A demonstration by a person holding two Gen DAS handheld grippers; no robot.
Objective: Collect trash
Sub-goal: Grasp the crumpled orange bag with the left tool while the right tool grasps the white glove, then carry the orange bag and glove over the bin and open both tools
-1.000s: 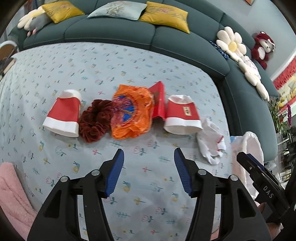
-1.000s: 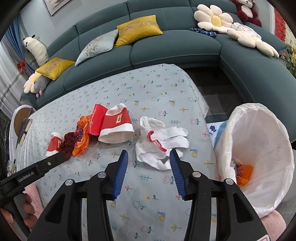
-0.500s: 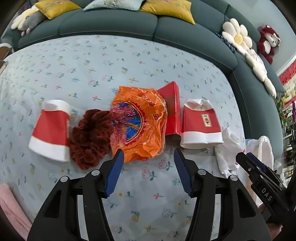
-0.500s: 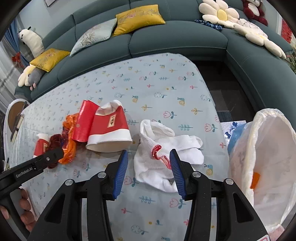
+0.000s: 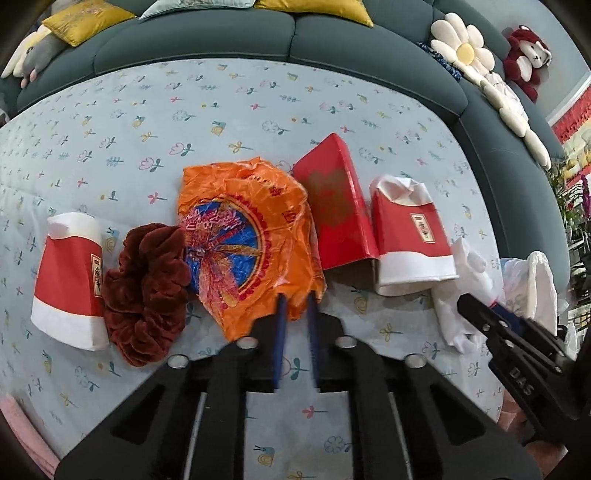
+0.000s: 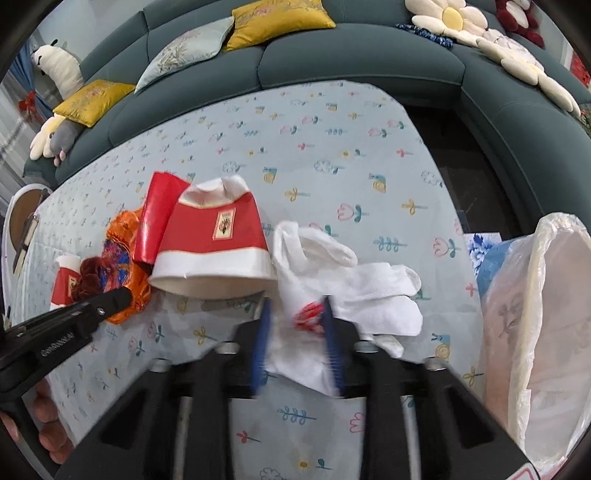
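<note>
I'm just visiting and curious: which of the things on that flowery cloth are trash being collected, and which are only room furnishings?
Part of the job:
- orange plastic bag, left gripper closing on its edge
- white cloth, right gripper closing on it
- two red paper cups
- red carton
- dark red scrunchie
- lined bin

Just lying about:
- sofa
- yellow cushion
- flower pillow

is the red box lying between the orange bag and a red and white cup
Yes, the red box lies between the orange bag and the red and white cup.
</note>
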